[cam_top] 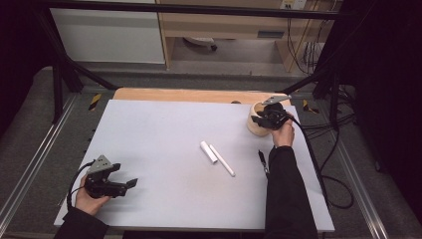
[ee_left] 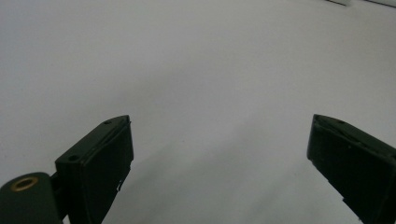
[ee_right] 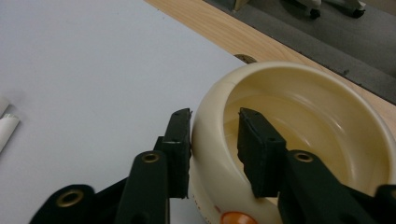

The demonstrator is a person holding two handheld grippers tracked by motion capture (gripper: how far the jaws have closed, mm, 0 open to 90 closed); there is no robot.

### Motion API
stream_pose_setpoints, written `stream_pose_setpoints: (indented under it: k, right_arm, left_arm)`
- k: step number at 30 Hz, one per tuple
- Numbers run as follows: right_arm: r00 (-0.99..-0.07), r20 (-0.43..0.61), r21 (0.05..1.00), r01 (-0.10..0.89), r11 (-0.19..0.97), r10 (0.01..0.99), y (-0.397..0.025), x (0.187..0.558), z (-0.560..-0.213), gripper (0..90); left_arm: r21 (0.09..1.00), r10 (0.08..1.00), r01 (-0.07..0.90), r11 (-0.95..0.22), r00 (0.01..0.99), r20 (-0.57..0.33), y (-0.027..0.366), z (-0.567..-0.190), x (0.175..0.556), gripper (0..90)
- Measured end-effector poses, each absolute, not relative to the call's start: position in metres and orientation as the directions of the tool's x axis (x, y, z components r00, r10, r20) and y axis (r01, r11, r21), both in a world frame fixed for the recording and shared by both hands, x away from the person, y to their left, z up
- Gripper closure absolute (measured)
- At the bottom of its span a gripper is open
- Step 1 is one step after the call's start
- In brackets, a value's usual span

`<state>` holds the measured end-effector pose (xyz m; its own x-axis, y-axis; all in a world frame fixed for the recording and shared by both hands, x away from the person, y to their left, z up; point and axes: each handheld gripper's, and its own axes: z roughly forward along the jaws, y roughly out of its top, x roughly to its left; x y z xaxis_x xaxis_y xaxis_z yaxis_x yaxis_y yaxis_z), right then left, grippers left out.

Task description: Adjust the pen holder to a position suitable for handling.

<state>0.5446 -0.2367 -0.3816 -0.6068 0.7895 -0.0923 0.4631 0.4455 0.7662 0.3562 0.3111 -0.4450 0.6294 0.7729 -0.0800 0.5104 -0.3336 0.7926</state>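
A cream bowl (cam_top: 254, 124) stands at the far right of the white table top (cam_top: 164, 134). My right gripper (cam_top: 257, 119) straddles its near rim. In the right gripper view, one jaw presses the outside wall and the other sits inside the cream bowl (ee_right: 299, 107), so my right gripper (ee_right: 212, 128) is shut on the wall. Near the front left corner, my left gripper (cam_top: 132, 183) is held low over the bare top. Its jaws stand wide apart in the left gripper view, and nothing lies between them (ee_left: 219, 154).
Two white sticks (cam_top: 209, 152) (cam_top: 222, 160) lie side by side near the middle of the table, their ends showing in the right gripper view (ee_right: 5, 122). A black pen (cam_top: 262, 160) lies beside the right forearm. A wooden strip (cam_top: 189, 94) runs behind the white top.
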Motion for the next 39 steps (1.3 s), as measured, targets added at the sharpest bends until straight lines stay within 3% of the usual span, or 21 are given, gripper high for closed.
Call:
stream_pose_setpoints:
  k: [9, 26, 39]
  right_arm:
    - [-0.638, -0.092, 0.757, 0.454, 0.47, 0.764, -0.233, 0.54, -0.382, 75.5]
    - [-0.644, -0.082, 0.762, 0.452, 0.464, 0.761, -0.225, 0.527, -0.37, 76.4]
    - [-0.689, -0.011, 0.778, 0.45, 0.439, 0.725, -0.178, 0.499, -0.356, 76.5]
  left_arm:
    - [0.792, 0.773, 0.51, -0.335, 0.63, -0.079, 0.311, -0.445, 0.356, 7.2]
    - [0.791, 0.773, 0.511, -0.336, 0.63, -0.078, 0.311, -0.445, 0.356, 7.3]
    - [0.792, 0.772, 0.507, -0.339, 0.631, -0.075, 0.31, -0.444, 0.356, 7.4]
